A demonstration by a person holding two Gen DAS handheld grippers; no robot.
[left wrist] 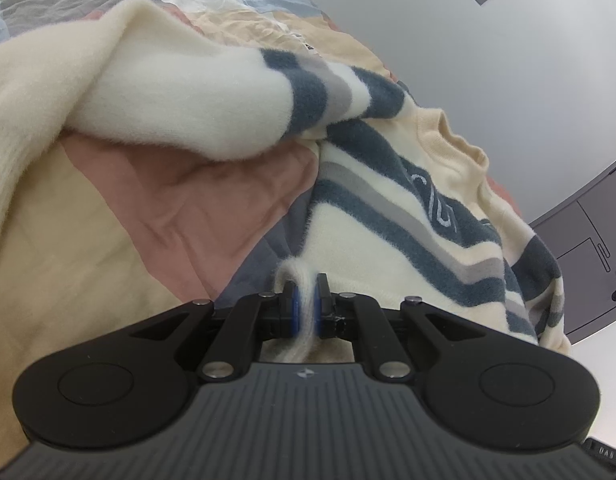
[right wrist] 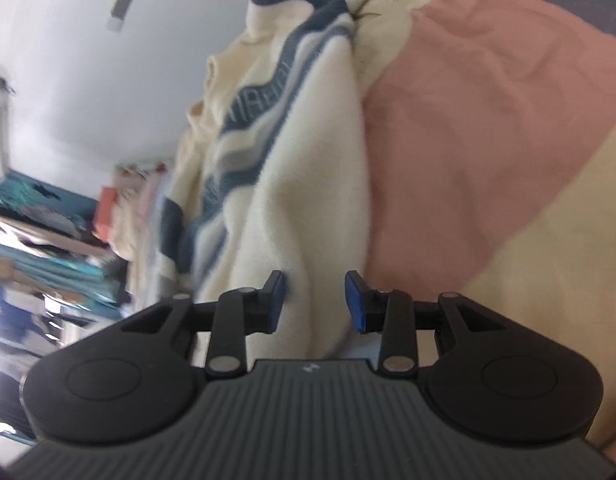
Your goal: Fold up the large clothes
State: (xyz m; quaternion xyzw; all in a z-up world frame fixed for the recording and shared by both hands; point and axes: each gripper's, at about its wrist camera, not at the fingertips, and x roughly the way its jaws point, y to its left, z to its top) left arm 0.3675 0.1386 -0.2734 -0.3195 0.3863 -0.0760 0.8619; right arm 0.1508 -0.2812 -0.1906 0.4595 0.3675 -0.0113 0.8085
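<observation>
Our left gripper point(left wrist: 306, 307) pinches the hem of the fluffy cream sweater with navy and grey stripes point(left wrist: 388, 240), spread on the pastel patchwork bedspread point(left wrist: 167, 200); its embroidered lettering is unreadable. Our right gripper point(right wrist: 315, 304) stands unclenched over the fabric.

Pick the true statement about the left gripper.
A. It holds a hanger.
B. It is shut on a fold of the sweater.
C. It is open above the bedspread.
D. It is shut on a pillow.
B: in the left wrist view the left gripper has its blue pads pressed on a thin cream fold of the sweater, with no gap around the fabric.
</observation>
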